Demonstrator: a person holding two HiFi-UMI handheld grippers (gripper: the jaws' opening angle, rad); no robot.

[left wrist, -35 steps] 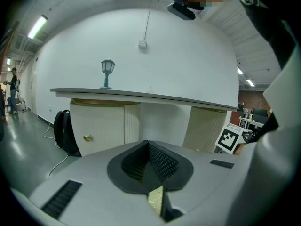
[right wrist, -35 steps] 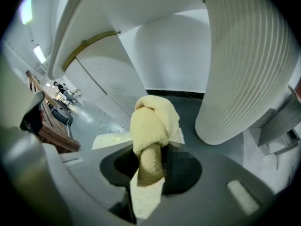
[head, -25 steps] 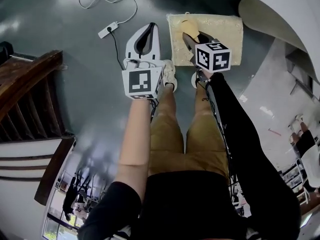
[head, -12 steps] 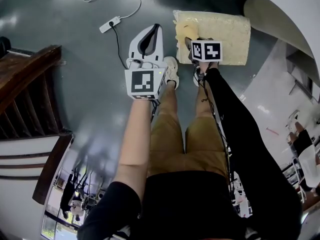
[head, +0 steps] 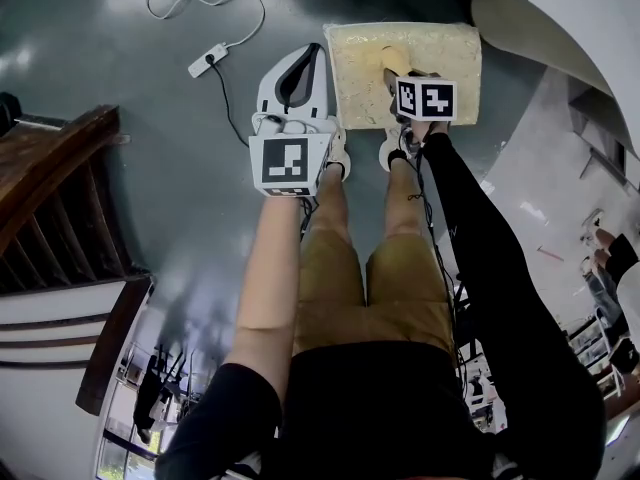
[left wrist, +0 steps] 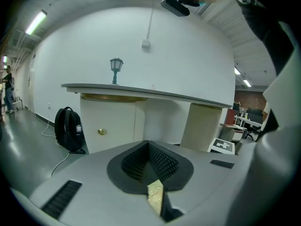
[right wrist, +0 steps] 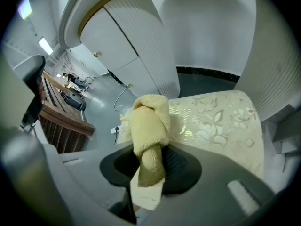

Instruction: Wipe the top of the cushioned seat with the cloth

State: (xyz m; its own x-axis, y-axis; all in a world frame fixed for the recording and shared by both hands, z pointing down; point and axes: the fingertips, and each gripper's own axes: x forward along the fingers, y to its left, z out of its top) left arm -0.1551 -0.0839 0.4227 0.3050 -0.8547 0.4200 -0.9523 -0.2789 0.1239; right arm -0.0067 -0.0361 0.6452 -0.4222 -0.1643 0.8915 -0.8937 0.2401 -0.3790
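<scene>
Yellow cloth (right wrist: 149, 126), one, pinched by right gripper (right wrist: 151, 171) over one cushioned seat (right wrist: 216, 121); left gripper (left wrist: 149, 171) pressed together, beside seat. Backpack (left wrist: 68, 128) only in left gripper view.

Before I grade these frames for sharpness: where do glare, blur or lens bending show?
Head view: fisheye curves the edges, pale sheen on the grey floor. Left gripper view: dark vignetted corners, ceiling strip lights flare top left. Right gripper view: the cloth is fairly sharp, the cushioned seat shows glossy highlights, the picture's edge blurs.
</scene>
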